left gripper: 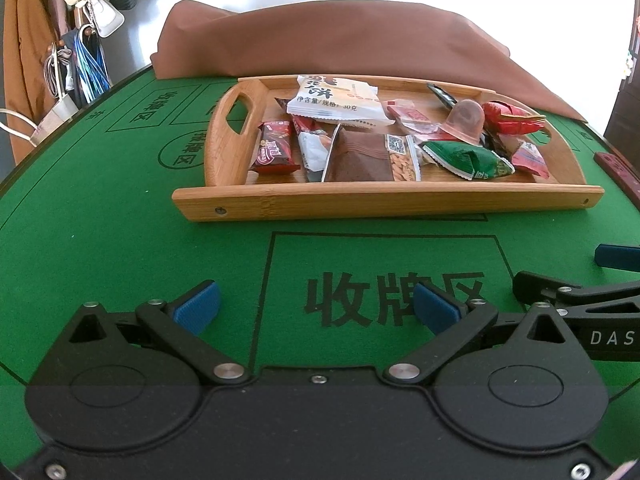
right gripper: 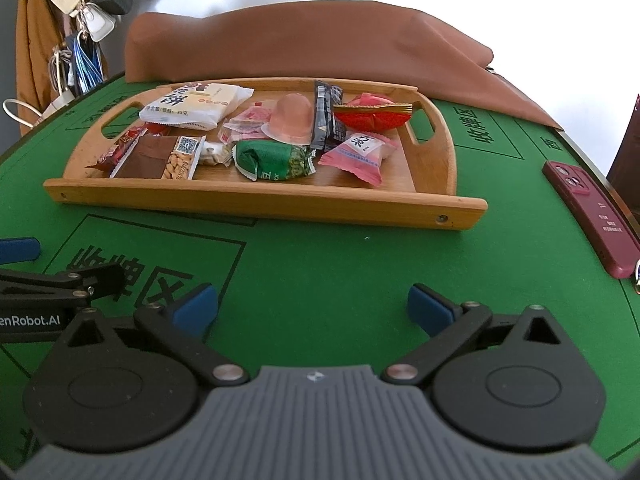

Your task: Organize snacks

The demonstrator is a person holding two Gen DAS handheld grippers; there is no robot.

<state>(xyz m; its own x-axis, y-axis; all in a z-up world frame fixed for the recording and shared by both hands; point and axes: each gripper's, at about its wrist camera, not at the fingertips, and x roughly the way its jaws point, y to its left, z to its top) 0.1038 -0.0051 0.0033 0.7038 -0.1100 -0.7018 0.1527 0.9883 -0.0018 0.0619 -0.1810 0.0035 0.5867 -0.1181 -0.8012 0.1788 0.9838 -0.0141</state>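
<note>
A bamboo tray point(left gripper: 384, 203) point(right gripper: 256, 204) sits on the green felt table ahead of both grippers, filled with several snacks: a white biscuit pack point(left gripper: 336, 100) point(right gripper: 192, 106), a brown peanut bar point(left gripper: 364, 158) point(right gripper: 156, 158), a green pea bag point(left gripper: 468, 159) point(right gripper: 272, 160), a jelly cup point(left gripper: 466, 120) point(right gripper: 290, 118), a red wrapped sweet point(left gripper: 508, 118) point(right gripper: 372, 116) and a pink pack point(right gripper: 360, 154). My left gripper point(left gripper: 316, 308) hovers open over the felt, nothing between its blue pads. My right gripper point(right gripper: 312, 310) is also open and empty, beside the left.
A dark red phone point(right gripper: 592, 216) point(left gripper: 618, 172) lies on the felt right of the tray. A brown cloth-covered mound point(left gripper: 352, 40) point(right gripper: 304, 44) rises behind the tray. Coats, bags and a hat hang at the far left point(left gripper: 72, 20).
</note>
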